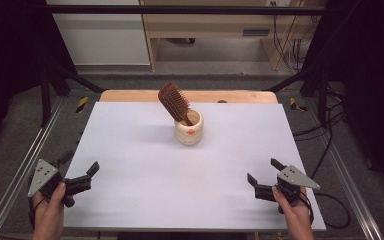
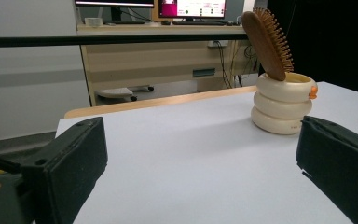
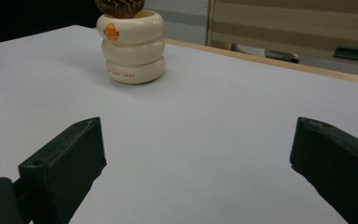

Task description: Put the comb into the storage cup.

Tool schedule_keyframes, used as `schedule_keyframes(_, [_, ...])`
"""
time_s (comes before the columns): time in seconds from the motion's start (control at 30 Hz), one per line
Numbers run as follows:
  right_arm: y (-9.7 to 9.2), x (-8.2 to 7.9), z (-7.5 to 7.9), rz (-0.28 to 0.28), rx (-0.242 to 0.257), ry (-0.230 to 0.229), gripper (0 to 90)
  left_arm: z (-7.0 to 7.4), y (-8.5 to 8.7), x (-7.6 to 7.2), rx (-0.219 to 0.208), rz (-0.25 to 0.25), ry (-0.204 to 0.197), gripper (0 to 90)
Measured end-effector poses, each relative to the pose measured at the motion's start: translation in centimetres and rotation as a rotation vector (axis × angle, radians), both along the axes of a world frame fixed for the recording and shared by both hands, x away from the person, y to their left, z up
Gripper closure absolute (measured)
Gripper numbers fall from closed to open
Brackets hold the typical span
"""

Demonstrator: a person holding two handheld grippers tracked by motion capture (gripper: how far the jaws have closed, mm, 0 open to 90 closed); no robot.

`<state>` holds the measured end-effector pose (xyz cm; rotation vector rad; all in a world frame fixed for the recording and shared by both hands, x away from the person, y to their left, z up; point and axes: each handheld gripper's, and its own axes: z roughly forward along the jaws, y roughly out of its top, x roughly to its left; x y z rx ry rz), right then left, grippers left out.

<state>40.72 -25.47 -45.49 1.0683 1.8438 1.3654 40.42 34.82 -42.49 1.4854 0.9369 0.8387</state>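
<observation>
A cream ringed cup [image 1: 189, 128] with a small orange mark stands upright at the back middle of the white table [image 1: 145, 170]. A brown wooden hairbrush [image 1: 174, 102] leans in it, handle down, head tilted to the left. My left gripper [image 1: 80, 169] rests open near the front left corner, held by a hand. My right gripper [image 1: 263, 171] rests open near the front right, also hand-held. In the left gripper view the cup [image 2: 282, 103] and the brush [image 2: 267, 39] stand ahead at the right. In the right gripper view the cup [image 3: 131, 45] is ahead at the left.
Metal frame rails [image 1: 25, 165] run along both sides of the table. Cables [image 1: 325, 145] lie on the floor to the right. A wooden desk [image 1: 220, 25] stands beyond the table's far edge.
</observation>
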Motion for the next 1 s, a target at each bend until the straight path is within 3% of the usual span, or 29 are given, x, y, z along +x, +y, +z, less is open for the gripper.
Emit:
schedule_keyframes(0.63, [0.2,0.0,-0.3,0.016,0.005,0.008,3.4,-0.4,-1.7,-0.6,0.037,-0.036,-0.011,2.0])
schedule_keyframes(1.0, [0.4,0.0,-0.4,0.031,0.001,0.009,3.4,-0.7,-2.5,-0.8,0.044,-0.061,0.009,2.0])
